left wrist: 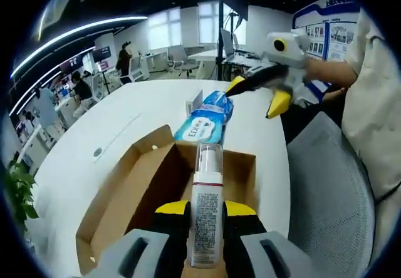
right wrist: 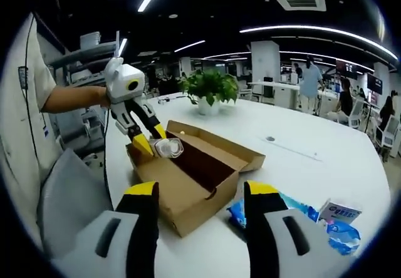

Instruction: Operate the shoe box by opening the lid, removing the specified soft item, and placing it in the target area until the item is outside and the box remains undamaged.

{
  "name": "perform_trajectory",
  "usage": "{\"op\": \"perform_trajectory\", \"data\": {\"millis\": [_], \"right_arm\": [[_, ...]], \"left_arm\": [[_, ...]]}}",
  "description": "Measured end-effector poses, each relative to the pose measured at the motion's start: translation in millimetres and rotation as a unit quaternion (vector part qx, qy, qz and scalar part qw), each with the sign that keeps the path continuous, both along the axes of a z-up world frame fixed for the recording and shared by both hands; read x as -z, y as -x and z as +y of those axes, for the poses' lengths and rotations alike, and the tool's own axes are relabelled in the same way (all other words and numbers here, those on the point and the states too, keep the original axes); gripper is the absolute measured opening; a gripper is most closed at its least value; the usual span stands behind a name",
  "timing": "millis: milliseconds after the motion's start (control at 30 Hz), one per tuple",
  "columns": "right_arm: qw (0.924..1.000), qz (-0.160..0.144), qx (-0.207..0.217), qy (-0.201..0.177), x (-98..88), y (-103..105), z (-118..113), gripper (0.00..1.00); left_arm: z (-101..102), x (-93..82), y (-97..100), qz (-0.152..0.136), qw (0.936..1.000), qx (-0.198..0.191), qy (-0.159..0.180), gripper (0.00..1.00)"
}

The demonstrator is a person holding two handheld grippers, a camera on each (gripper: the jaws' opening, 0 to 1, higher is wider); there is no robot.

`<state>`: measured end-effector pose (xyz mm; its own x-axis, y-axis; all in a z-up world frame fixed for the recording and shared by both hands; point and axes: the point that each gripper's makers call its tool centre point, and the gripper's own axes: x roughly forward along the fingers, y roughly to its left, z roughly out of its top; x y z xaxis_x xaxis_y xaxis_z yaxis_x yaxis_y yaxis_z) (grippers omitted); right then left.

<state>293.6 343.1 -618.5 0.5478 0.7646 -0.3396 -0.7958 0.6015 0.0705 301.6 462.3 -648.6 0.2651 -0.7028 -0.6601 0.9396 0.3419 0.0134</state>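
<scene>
My left gripper (left wrist: 207,208) is shut on a white pump bottle (left wrist: 207,196) with a clear cap, which it holds upright above the open brown shoe box (left wrist: 128,187). From the right gripper view, that left gripper (right wrist: 153,139) hangs over the box's far end (right wrist: 182,196) with the bottle (right wrist: 169,147) between its yellow tips. My right gripper (right wrist: 202,193) is open just short of the box's near corner, with nothing in it. It also appears high over the table's far side, right gripper (left wrist: 257,96), jaws apart.
A blue wipes pack (left wrist: 203,123) (right wrist: 294,210) lies on the white table beside the box, with a small white carton (left wrist: 194,101) (right wrist: 341,212) next to it. A potted plant (right wrist: 210,90) stands further back. A grey chair (left wrist: 332,190) and a person's sleeve sit at the table edge.
</scene>
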Motion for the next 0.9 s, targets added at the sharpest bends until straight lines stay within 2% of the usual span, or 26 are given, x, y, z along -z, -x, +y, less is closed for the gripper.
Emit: {"op": "perform_trajectory", "data": {"millis": [200, 333, 433, 633, 767, 900], "right_arm": [[0.9993, 0.007, -0.02, -0.032, -9.4, 3.2, 19.3, 0.46], [0.9957, 0.016, -0.041, -0.081, -22.1, 8.7, 35.6, 0.42], [0.9942, 0.015, -0.052, -0.093, -28.7, 11.5, 43.4, 0.39], [0.992, 0.018, -0.066, -0.106, -33.2, 11.5, 54.2, 0.34], [0.989, 0.027, -0.074, -0.126, -37.2, 12.5, 61.2, 0.33], [0.9809, 0.044, -0.09, -0.167, -48.6, 17.7, 71.4, 0.29]], "left_arm": [[-12.1, -13.9, 6.9, -0.002, 0.9987, -0.007, 0.05, 0.19], [-18.5, -23.1, 11.4, 0.008, 0.9957, -0.01, 0.092, 0.19], [-20.3, -27.6, 12.9, 0.011, 0.9935, -0.015, 0.112, 0.19], [-23.4, -30.5, 20.8, 0.008, 0.9915, -0.01, 0.129, 0.19], [-26.9, -39.3, 28.0, 0.012, 0.9867, -0.002, 0.162, 0.19], [-28.8, -46.6, 31.5, 0.016, 0.9804, -0.005, 0.197, 0.19]]}}
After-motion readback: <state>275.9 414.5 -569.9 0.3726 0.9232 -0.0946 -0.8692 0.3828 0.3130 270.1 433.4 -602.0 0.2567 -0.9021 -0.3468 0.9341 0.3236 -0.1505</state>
